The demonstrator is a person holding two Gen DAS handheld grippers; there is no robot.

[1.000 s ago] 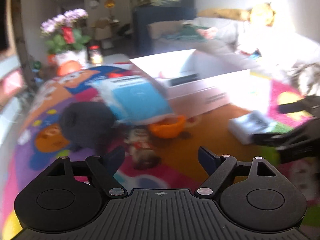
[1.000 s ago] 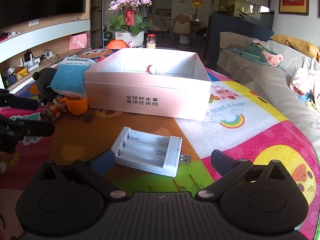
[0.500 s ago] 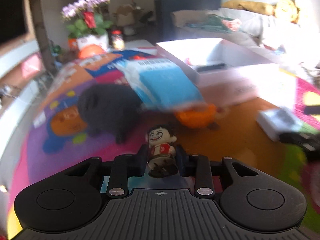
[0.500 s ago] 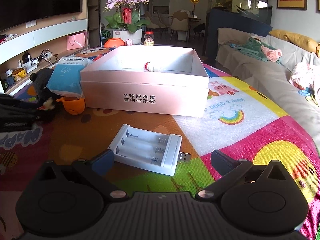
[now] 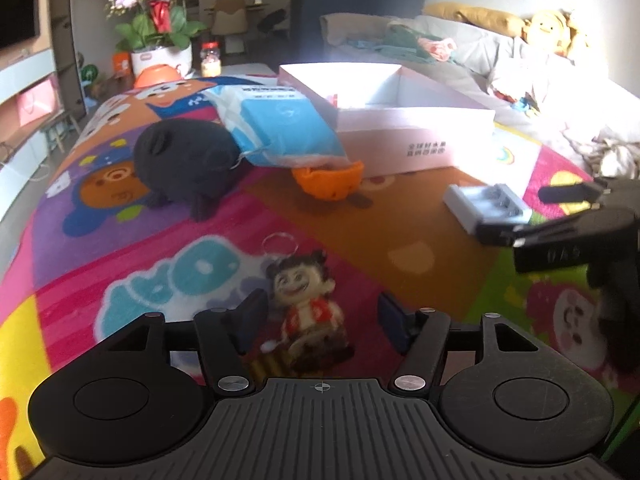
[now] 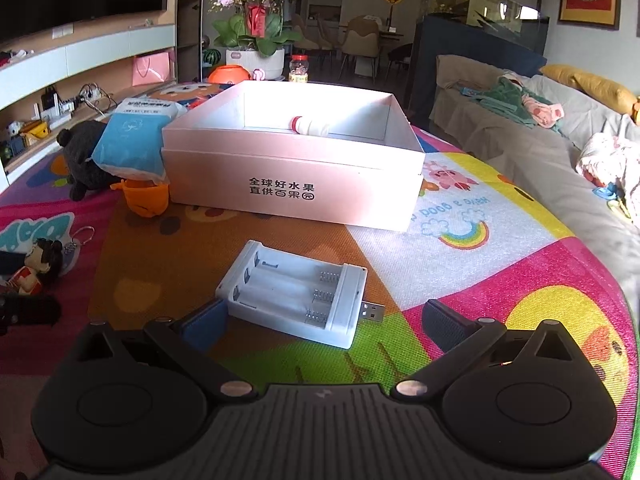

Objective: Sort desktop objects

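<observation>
A small cartoon figurine keychain lies on the colourful mat between the open fingers of my left gripper, which do not touch it; it also shows at the left of the right wrist view. A white battery charger with a USB plug lies just ahead of my open right gripper, and shows in the left wrist view. The pink open box stands behind it with a white bottle inside.
A black plush toy, a blue tissue pack and an orange cup lie left of the box. A flower pot and a jar stand at the far edge. A sofa is at right.
My left gripper closed on the figurine half a second ago, then opened; the figurine now lies loose between its fingers. My right gripper has moved slightly closer to the charger.
</observation>
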